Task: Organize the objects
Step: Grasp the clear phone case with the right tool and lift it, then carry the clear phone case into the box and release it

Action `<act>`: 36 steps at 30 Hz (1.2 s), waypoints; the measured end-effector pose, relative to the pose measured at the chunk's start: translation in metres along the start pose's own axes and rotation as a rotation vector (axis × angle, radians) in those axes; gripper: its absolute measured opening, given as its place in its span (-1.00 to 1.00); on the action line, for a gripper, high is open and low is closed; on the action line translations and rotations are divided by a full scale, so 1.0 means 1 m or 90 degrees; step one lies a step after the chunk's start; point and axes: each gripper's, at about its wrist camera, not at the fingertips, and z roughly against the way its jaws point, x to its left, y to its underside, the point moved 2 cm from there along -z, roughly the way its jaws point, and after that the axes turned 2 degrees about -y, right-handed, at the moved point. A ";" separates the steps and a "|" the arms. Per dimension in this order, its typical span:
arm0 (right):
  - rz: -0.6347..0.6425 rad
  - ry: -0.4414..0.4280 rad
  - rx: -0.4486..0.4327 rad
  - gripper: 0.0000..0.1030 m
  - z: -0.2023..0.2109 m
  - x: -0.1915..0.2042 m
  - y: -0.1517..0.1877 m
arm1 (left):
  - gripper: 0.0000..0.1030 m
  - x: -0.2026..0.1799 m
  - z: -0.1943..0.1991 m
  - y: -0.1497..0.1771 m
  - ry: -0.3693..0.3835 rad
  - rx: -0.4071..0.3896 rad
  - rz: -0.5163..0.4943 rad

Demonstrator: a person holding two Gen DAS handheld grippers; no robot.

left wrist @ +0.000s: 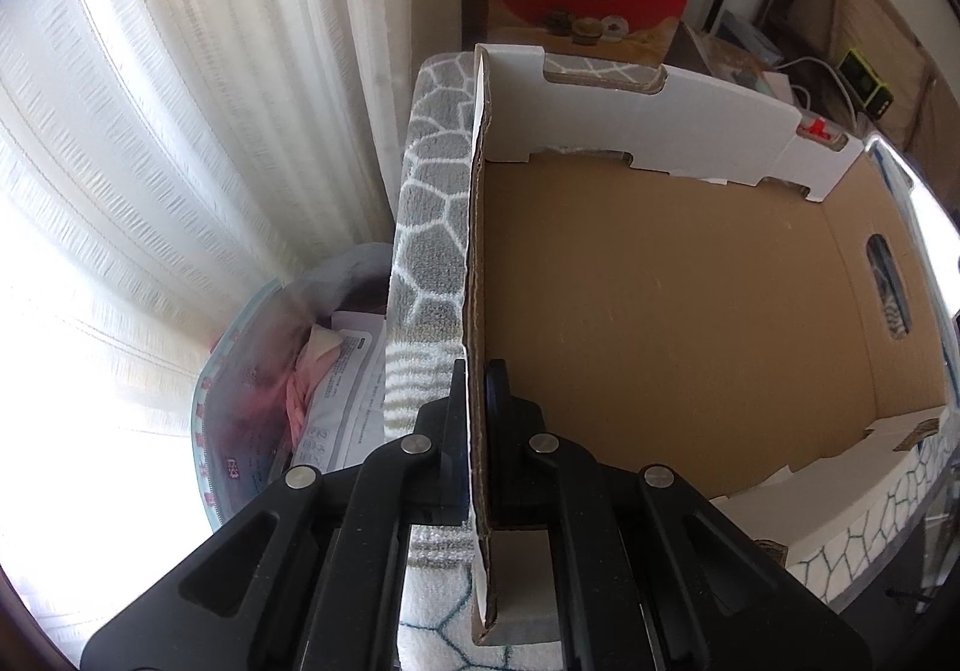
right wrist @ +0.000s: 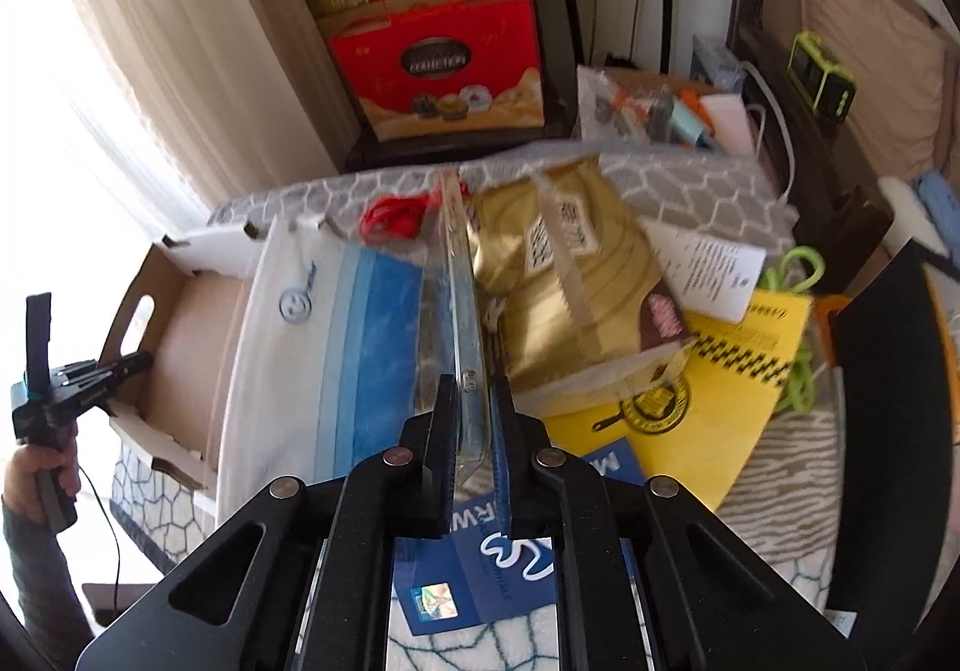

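Pinching the cardboard box (left wrist: 660, 311) wall, left gripper (left wrist: 477, 389); right gripper (right wrist: 468, 401) seemingly clamps a blurred clear bag (right wrist: 462, 275).

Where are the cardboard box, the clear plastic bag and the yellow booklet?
cardboard box (left wrist: 660, 311), left wrist view, bare inside floor.
clear plastic bag (right wrist: 465, 311), right wrist view, raised edge.
yellow booklet (right wrist: 744, 371), right wrist view, cover.

An empty cardboard box (left wrist: 660, 311) sits open on a patterned blanket. A clear plastic packet (right wrist: 465, 311) stands edge-up, apparently over a blue-and-white pouch (right wrist: 336, 335) and gold bag (right wrist: 558, 275).
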 end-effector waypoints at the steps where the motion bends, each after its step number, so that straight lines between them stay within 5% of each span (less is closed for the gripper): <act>1: 0.001 0.002 -0.010 -0.84 0.004 0.001 -0.003 | -0.93 0.000 0.000 0.000 0.000 0.000 0.002; 23: 0.079 0.034 -0.128 -0.85 0.067 0.048 -0.050 | -0.93 0.000 -0.001 -0.001 -0.001 0.000 0.004; 36: 0.239 -0.105 -0.075 -0.85 0.036 0.161 -0.023 | -0.93 0.001 -0.001 0.000 0.003 0.004 0.008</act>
